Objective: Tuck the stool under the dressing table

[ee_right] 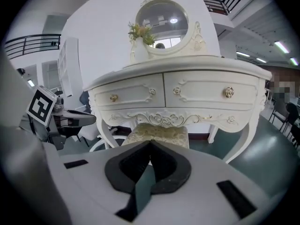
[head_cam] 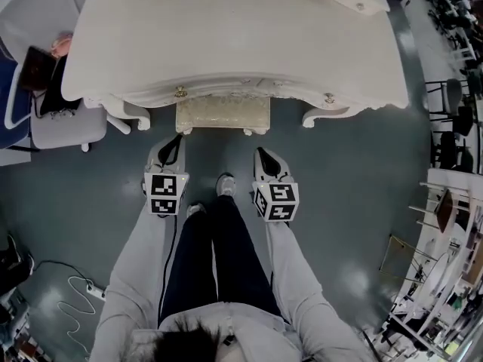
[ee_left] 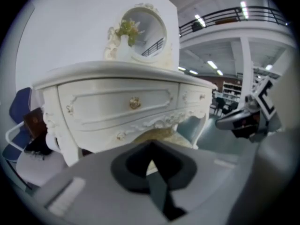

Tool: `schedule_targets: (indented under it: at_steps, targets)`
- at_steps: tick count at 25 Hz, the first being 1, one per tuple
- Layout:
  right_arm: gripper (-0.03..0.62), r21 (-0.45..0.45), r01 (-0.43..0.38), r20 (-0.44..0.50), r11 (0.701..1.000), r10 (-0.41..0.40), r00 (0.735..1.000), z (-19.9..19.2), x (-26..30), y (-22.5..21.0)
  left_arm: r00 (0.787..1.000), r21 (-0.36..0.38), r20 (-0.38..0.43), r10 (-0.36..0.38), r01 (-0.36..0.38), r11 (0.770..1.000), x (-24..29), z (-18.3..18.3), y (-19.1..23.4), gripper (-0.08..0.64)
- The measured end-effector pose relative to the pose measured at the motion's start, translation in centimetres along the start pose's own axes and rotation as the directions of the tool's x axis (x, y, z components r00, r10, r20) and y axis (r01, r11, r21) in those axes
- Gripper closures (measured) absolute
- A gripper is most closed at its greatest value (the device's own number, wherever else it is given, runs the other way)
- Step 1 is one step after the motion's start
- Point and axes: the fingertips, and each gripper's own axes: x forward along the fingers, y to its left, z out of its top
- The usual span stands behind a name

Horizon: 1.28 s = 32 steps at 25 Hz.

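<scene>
Closed and empty, my left gripper (head_cam: 175, 143) and right gripper (head_cam: 262, 155) hang side by side above the floor (head_cam: 339, 187). Straight ahead stands the dressing table (head_cam: 226, 36). The stool (head_cam: 223, 114) sits under its front edge, only a strip showing, long side crosswise, equally near each gripper.

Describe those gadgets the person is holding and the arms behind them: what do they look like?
The left gripper and the right gripper are pale grey shells tapering to a point, lined with dark padding. Each carries a cube printed with black-and-white square markers. A thin black cable runs back along the left sleeve. That and the right sleeve are light grey.
</scene>
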Motion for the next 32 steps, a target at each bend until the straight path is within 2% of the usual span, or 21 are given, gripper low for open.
schedule_targets:
  at_steps: [5, 16, 25, 32]
  targets:
    - [0.594, -0.006, 0.012, 0.051, 1.000, -0.011, 0.999, 2.7, -3.0, 1.2, 0.999, 0.029, 0.045, -0.016, 0.015, 0.999, -3.2, 2.6, -0.6, 0.551]
    - [0.600, -0.009, 0.029, 0.151, 1.000, -0.027, 0.988, 8.4, -10.2, 3.8, 0.989, 0.040, 0.148, -0.012, 0.006, 0.999, -9.7, 8.7, -0.9, 0.551]
    - [0.604, -0.020, 0.057, 0.261, 0.998, -0.049, 0.964, 13.8, -15.8, 4.4, 0.964, 0.042, 0.265, -0.030, 0.020, 0.999, -14.8, 14.4, -2.1, 0.551]
    - [0.604, -0.041, 0.060, 0.324, 0.997, -0.043, 0.945, 16.5, -19.9, 5.8, 0.941, 0.027, 0.334, -0.045, 0.038, 0.999, -18.9, 17.7, -2.9, 0.551]
